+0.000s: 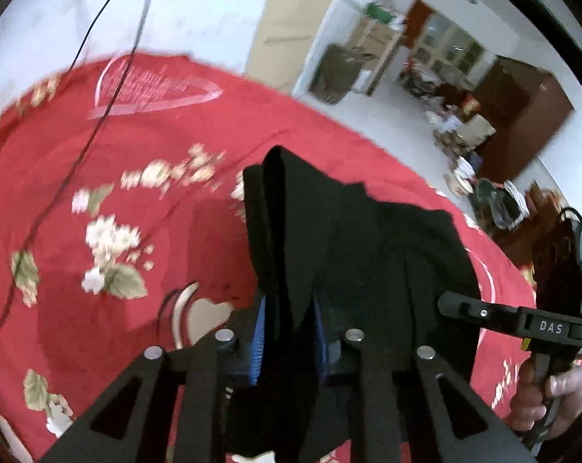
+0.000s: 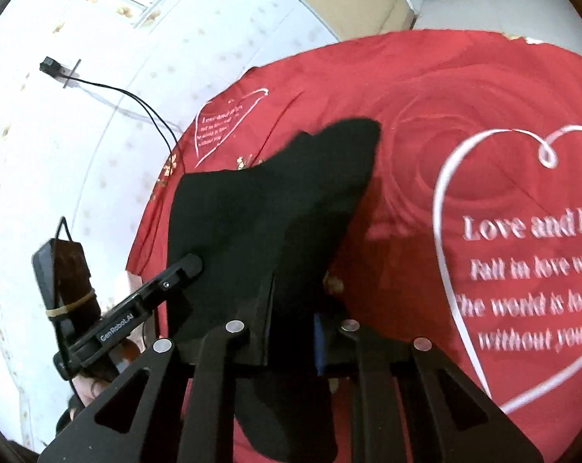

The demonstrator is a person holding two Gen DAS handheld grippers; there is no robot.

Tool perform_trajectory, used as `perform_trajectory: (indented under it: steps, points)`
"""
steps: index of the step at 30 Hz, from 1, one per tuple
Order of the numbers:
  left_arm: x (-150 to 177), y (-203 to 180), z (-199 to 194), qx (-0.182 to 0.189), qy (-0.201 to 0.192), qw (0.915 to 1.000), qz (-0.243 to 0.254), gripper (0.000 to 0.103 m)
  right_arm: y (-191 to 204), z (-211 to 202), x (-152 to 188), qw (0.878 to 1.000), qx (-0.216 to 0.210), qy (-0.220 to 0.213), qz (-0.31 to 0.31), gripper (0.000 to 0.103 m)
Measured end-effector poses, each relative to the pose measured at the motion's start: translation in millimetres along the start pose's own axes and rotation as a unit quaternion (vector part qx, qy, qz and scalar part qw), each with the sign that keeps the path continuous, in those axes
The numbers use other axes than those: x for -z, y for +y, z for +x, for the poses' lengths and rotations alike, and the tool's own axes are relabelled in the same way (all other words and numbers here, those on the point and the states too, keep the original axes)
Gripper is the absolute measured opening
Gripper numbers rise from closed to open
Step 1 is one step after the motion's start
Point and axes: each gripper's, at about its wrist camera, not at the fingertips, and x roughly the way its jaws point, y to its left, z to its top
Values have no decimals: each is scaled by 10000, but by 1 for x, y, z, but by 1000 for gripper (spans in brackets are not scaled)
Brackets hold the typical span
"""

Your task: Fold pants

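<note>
Both grippers up with the pants (image 2: 268, 223) — mid-fold over the red bedspread (image 2: 464, 88).

Left gripper (image 1: 289, 332) and right gripper (image 2: 291, 332) each clamp black cloth, lifted above the bedspread — best lowered level, hands evenly apart, so edges land aligned.

Black handheld right gripper (image 1: 451, 305): white "DAS" on body. Black handheld left gripper (image 2: 192, 264): white "GenRobot.AI" along side. Red printed bedsheet (image 2: 464, 88), inside white heart outline: "Love and Ro…", "Fall in love with…", "the world is lonel…", "without you"; line ends cut off.
</note>
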Motion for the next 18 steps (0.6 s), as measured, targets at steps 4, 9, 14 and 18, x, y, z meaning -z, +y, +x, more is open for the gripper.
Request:
perform_trajectory:
  steps: [4, 9, 14, 18]
  points:
    - [7, 16, 23, -555, 331, 9978, -153, 32, -8, 6, -4, 9946, 1017, 47, -179, 24]
    - [2, -5, -16, -669, -160, 9972, 288, 32, 14, -23, 16, 9892, 1273, -237, -681, 24]
    - [16, -40, -42, -855, -326, 9939, 619, 32, 40, -34, 45, 9817, 1479, -220, -1177, 24]
    - [31, -60, -59, -1007, -405, 9914, 731, 32, 52, -45, 71, 9779, 1554, -231, -1379, 31]
